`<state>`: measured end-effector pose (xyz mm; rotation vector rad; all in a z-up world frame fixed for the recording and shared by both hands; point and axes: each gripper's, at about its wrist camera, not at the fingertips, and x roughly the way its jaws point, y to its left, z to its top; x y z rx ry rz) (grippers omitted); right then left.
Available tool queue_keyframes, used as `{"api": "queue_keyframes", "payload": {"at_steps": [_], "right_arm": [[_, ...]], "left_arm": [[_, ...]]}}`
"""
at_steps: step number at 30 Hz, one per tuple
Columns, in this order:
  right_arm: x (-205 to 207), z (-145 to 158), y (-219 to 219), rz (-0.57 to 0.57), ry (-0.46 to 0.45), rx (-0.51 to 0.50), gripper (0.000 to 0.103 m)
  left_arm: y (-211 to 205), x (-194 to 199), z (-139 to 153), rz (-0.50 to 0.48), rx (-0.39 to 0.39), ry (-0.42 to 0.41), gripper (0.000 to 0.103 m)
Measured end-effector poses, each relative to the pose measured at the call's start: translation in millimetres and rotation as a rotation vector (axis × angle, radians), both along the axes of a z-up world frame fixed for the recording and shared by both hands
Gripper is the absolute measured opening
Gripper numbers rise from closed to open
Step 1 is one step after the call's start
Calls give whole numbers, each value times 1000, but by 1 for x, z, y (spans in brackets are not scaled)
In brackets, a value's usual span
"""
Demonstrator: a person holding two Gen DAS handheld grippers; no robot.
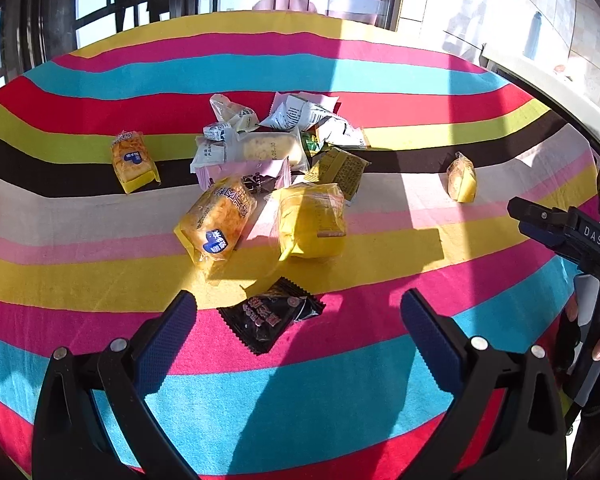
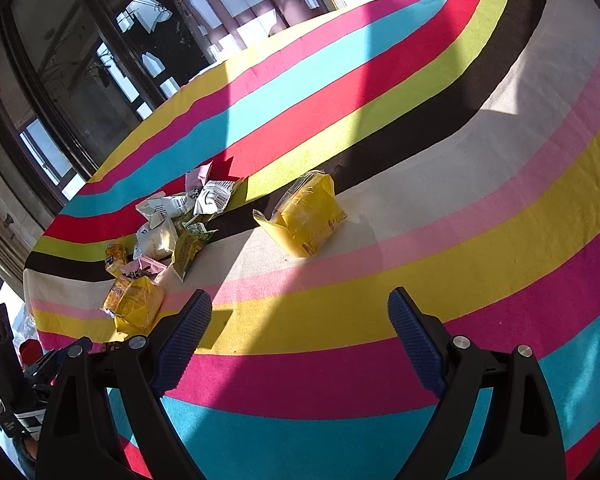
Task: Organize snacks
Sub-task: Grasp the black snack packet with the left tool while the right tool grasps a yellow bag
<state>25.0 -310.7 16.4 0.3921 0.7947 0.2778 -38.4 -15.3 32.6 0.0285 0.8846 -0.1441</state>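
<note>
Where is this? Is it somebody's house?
Probably a home, maybe a sunny room by a balcony. A striped tablecloth covers the table, snack packets lie piled on it, and big dark-framed windows stand just behind.

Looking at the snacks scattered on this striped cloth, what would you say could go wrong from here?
1. The black packet lies flat on the striped cloth ahead of the open left gripper; closing low might pinch the fabric too.
2. The central pile overlaps, so pulling one wrapper may drag others.
3. The lone yellow packet before the open right gripper looks soft and could crush.
</note>
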Motion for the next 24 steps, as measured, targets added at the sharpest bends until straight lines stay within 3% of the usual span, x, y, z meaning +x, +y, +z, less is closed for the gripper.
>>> {"api": "queue_keyframes", "payload": {"at_steps": [3,4,8,12,16,20,21,22,23,24], "right_arm": [[-1,-1,10,24,3,-31,87],[-2,0,13,32,-10,-44,87],[-5,4,18,42,-35,-69,87],[-7,4,16,36,-62,-64,87],[-9,6,17,30,-114,-84,87],[-9,7,16,25,-124,-89,87],[-10,7,16,24,-126,-90,87],[-10,7,16,24,-127,-91,87],[-10,7,16,25,-124,-89,87],[-10,8,16,27,-125,-88,87]], "left_arm": [[-5,-1,-11,28,82,-1,102],[-3,-1,-15,29,64,2,101],[7,-1,-26,-6,-66,63,75],[12,3,-24,3,-122,62,75],[16,11,-25,113,-163,99,80],[6,14,-27,276,-94,52,80],[3,14,-27,307,-72,27,76],[0,14,-27,322,-39,3,54],[0,13,-26,313,-55,-12,41],[4,9,-26,296,-118,-21,41]]}}
